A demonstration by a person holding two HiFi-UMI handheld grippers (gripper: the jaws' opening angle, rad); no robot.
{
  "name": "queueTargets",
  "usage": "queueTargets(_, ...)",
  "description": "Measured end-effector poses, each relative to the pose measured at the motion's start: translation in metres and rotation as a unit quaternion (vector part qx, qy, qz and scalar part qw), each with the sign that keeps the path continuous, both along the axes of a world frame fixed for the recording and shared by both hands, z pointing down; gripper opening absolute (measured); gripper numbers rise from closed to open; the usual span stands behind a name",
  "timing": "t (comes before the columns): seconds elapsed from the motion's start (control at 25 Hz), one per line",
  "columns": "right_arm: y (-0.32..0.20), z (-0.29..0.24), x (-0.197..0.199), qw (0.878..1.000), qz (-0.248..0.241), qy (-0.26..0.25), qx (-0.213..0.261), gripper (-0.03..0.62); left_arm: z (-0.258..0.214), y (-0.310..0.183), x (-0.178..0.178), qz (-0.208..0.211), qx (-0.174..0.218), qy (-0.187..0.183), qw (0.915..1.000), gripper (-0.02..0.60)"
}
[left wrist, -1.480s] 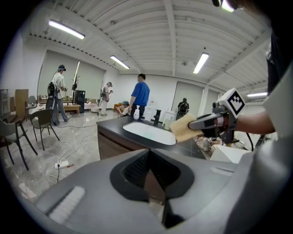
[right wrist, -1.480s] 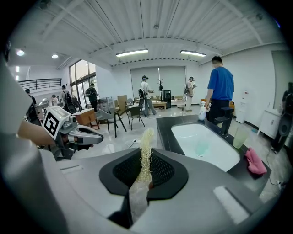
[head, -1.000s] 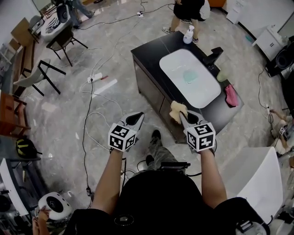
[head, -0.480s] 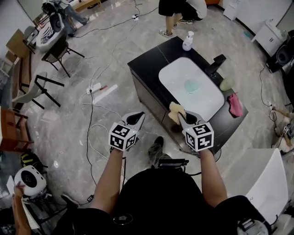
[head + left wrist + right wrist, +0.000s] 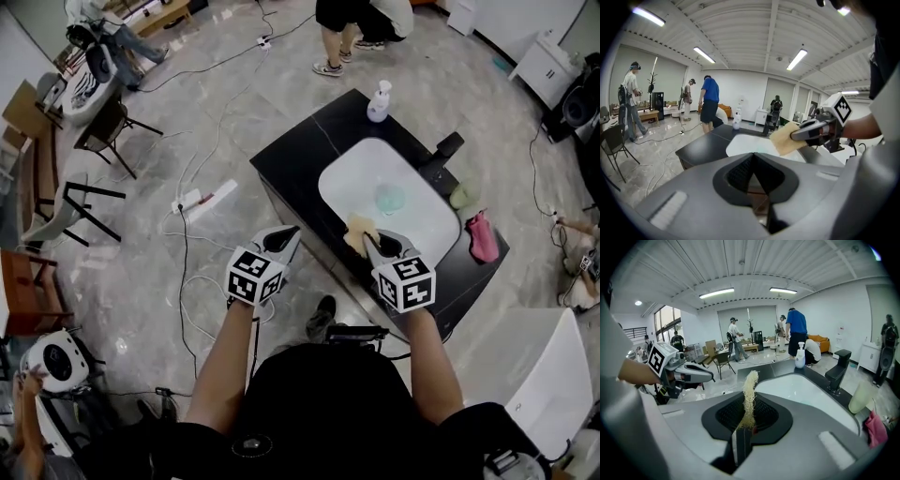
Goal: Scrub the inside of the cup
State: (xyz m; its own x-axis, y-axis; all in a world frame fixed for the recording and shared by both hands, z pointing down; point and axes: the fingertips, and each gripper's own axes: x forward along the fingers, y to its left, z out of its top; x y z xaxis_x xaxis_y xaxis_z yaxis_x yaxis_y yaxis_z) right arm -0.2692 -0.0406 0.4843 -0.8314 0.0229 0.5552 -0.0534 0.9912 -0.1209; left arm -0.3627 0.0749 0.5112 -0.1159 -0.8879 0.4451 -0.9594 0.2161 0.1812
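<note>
Pale green cup upright on the black counter, just beside the dark faucet at the far rim of the white sink, touched by neither tool; inside of it not visible from any view; pink cloth bunched on the counter near the cup, on the side toward the person; in the sink bowl, a teal see-through thing, too small to tell what; white pump bottle at the far corner of the counter, well apart from the cup; nearer the person, right gripper held over the near rim of the sink, jaws clamped together on a yellow sponge, seen edge-on and standing up from between the jaws in the right gripper view, flat and sticking out past the tips in the left gripper view; sponge in the air, apart from cup and sink; left gripper level with the right one, off the near left edge of the counter and above the floor, jaws fully closed tip to tip with nothing between them; both held out on bare forearms, marker cubes facing up; farther out, grey marbled floor with loose cables and a white power strip to the left of the counter; dark chairs along the left side; people standing beyond the far end of the counter.
</note>
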Motion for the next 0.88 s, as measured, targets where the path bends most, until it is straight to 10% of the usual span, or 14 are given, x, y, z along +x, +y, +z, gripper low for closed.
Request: queueTargets(0.88, -0.084, 0.006, 0.000, 0.990, 0.144, 0.003, 0.000, 0.043, 0.008, -0.122, -0.018, 0.170, 0.002, 0.017, 0.9853, 0.002)
